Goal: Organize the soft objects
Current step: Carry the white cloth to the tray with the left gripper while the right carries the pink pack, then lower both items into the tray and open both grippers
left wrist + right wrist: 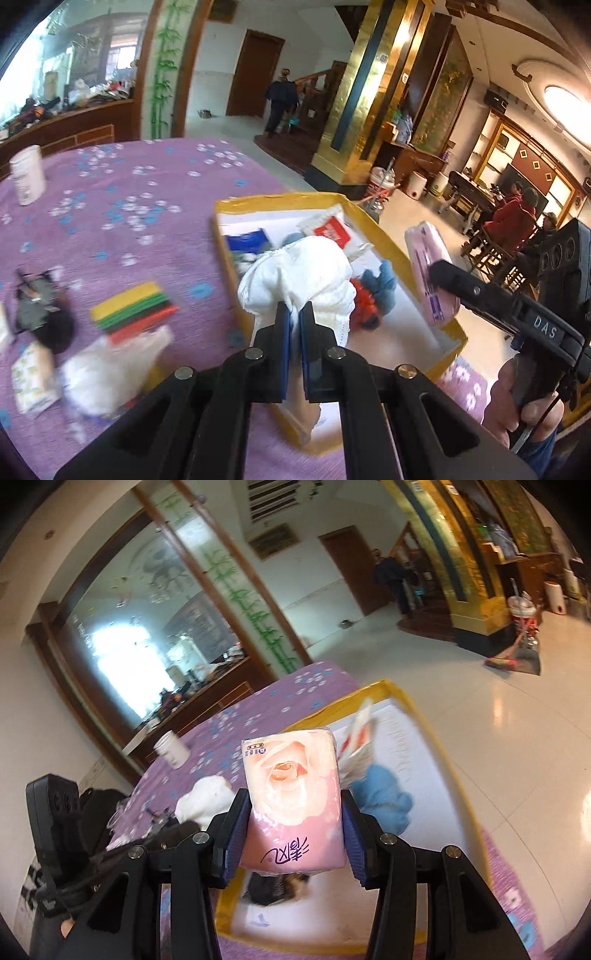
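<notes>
My left gripper is shut on a white crumpled cloth, which hangs over the yellow-rimmed white box. Inside the box lie a blue packet, a red-and-white packet, a blue fluffy piece and an orange one. My right gripper is shut on a pink tissue pack with a rose print, held above the box. From the left wrist view, that pack hovers over the box's right rim, in the right gripper.
On the purple flowered tablecloth left of the box lie a striped yellow-green-red stack, a white fluffy wad, a patterned packet, a dark bundle and a white cup. People sit and stand in the room beyond.
</notes>
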`<state>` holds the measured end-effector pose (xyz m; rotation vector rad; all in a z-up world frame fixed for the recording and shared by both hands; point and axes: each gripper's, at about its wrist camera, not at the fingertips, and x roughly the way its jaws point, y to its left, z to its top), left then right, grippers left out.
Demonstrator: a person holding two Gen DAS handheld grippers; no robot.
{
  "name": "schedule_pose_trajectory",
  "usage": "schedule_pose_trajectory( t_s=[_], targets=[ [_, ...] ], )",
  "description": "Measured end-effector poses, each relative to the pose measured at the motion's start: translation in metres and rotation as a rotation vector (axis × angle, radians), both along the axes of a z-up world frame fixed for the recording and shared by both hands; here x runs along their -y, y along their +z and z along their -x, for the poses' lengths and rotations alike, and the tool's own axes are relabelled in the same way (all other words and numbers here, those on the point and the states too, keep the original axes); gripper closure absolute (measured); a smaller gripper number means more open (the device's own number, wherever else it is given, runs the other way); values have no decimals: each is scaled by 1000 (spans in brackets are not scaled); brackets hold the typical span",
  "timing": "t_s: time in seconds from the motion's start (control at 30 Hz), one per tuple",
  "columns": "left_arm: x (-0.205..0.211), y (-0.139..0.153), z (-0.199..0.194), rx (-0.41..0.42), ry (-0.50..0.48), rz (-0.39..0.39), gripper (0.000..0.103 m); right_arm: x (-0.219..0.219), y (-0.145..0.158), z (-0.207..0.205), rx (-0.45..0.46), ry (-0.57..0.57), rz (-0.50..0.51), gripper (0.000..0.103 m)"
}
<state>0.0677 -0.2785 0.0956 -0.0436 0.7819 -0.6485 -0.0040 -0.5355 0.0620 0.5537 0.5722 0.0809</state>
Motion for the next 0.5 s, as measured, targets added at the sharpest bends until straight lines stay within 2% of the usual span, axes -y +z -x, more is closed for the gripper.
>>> schedule_pose_trajectory(
  t_s=[0.23,0.37,0.5],
  targets=[
    [42,-15,-36,-38,26,-31,98,35,-4,-50,-105,-63,23,52],
    [47,-29,-46,-82,39,-31,98,47,-12,-72,-157,-62,42,52],
    [49,-37,-46,-86,36,-42,98,53,-23,-90,-201,-67,46,52]
  ],
)
